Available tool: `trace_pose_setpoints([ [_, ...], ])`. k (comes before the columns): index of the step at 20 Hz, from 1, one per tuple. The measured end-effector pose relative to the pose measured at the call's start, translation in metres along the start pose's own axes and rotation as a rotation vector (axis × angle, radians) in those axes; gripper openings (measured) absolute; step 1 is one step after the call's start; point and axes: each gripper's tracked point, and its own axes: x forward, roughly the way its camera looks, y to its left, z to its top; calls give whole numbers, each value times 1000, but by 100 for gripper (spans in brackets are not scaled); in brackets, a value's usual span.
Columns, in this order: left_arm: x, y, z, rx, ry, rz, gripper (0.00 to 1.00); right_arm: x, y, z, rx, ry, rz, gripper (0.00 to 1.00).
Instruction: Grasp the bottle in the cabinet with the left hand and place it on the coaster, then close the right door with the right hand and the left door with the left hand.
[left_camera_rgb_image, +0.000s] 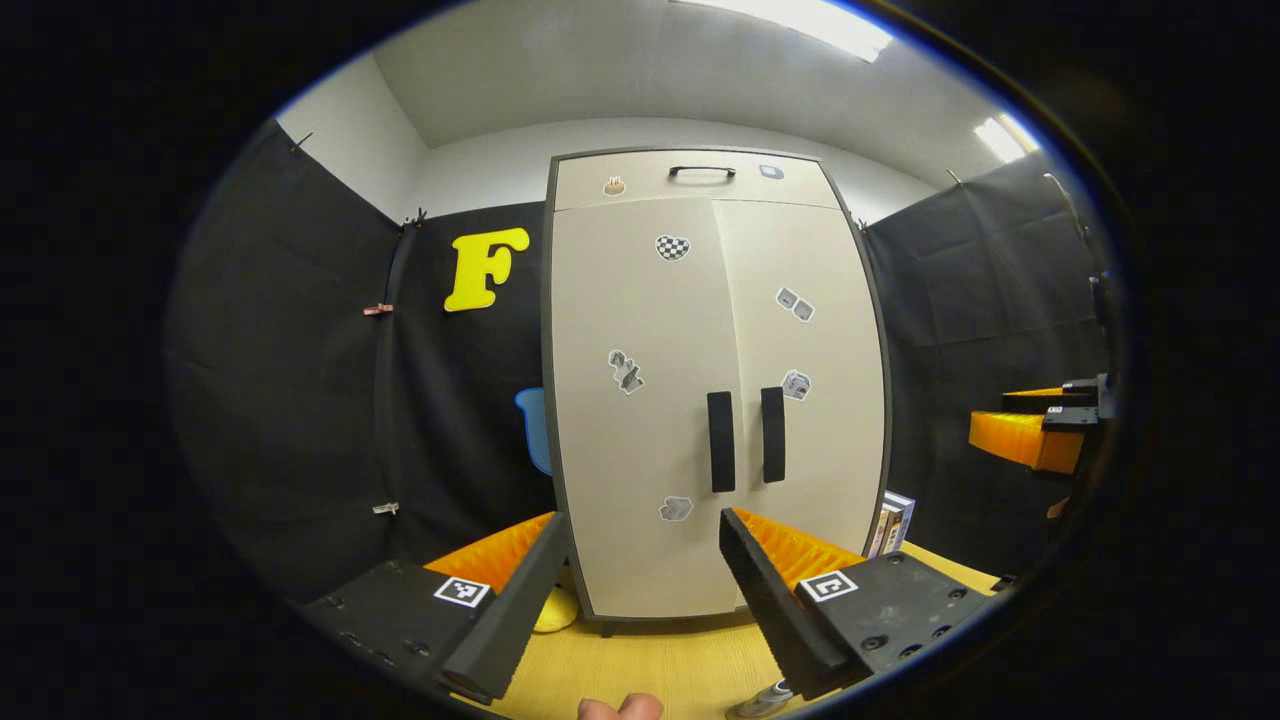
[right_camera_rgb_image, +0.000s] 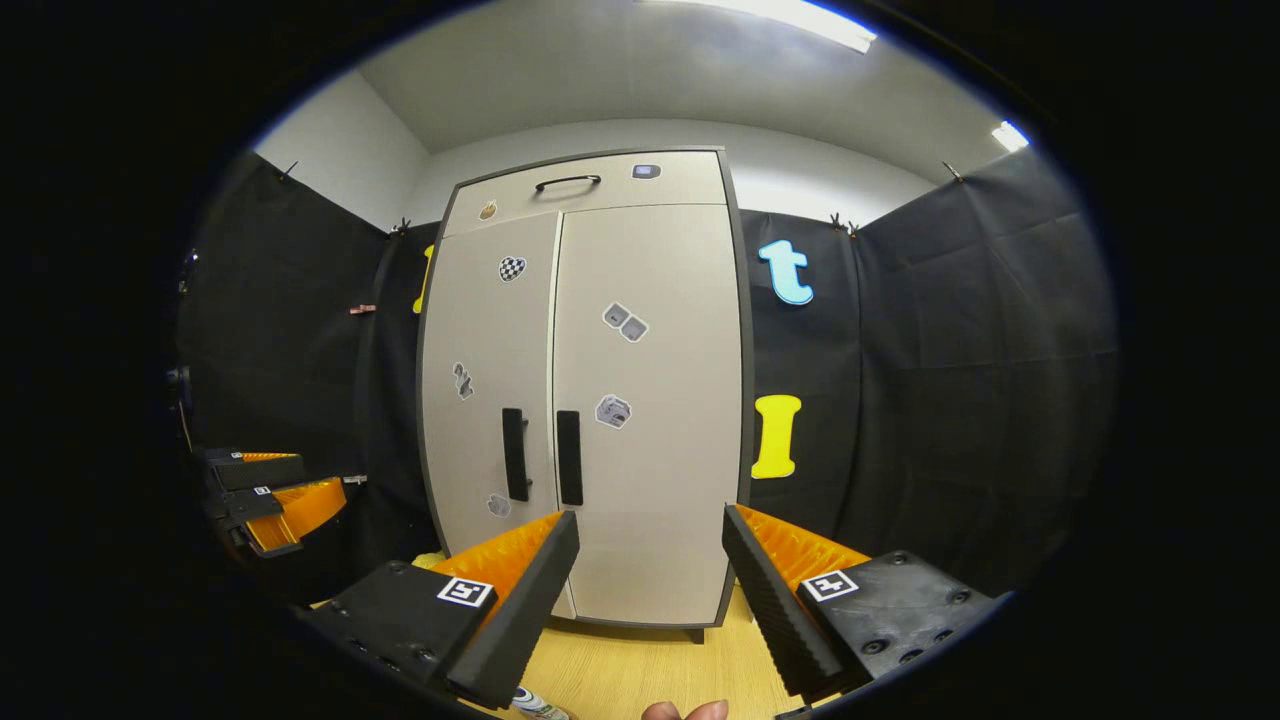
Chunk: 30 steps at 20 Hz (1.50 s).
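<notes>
Both cabinet (left_camera_rgb_image: 715, 390) doors read as shut in both views, the two dark handles (left_camera_rgb_image: 745, 438) side by side at the centre seam, so the door steps look finished or else nothing has begun; which one cannot be told from this. No bottle can be confirmed: a small light object (left_camera_rgb_image: 765, 700) sits on the worktop (left_camera_rgb_image: 650, 665) below the cabinet at the frame's bottom edge, possibly a bottle top, too cropped to say, and no coaster can be made out. The left hand-held gripper (left_camera_rgb_image: 640, 560) is held in front of the cabinet, fingers spread wide, nothing between them. The right hand-held gripper (right_camera_rgb_image: 650, 560) is likewise wide open and empty, facing the cabinet's right door. Around the cabinet: a yellow object (left_camera_rgb_image: 555, 610) at its lower left corner on the worktop, books (left_camera_rgb_image: 893, 522) standing at its lower right, stickers on the doors, a drawer handle (left_camera_rgb_image: 702, 172) on top. Nothing stands between either gripper and the doors.
</notes>
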Motion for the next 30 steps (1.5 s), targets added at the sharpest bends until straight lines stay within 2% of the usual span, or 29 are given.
trace_pose_setpoints([
  [19, 3, 5, -5, 0, 0, 21, 96, 1, 7, 1, -7, -4, -2, 96],
  [24, -1, 5, -11, -61, 2, 30, 96, 1, 8, 2, -11, -11, -6, 96],
  [26, -1, 8, -9, -45, -14, 51, 96, 1, 9, 2, -11, -11, -9, 96],
  [30, 2, 9, -5, 4, -29, 36, 97, 3, 8, 1, -18, -14, -19, 96],
])
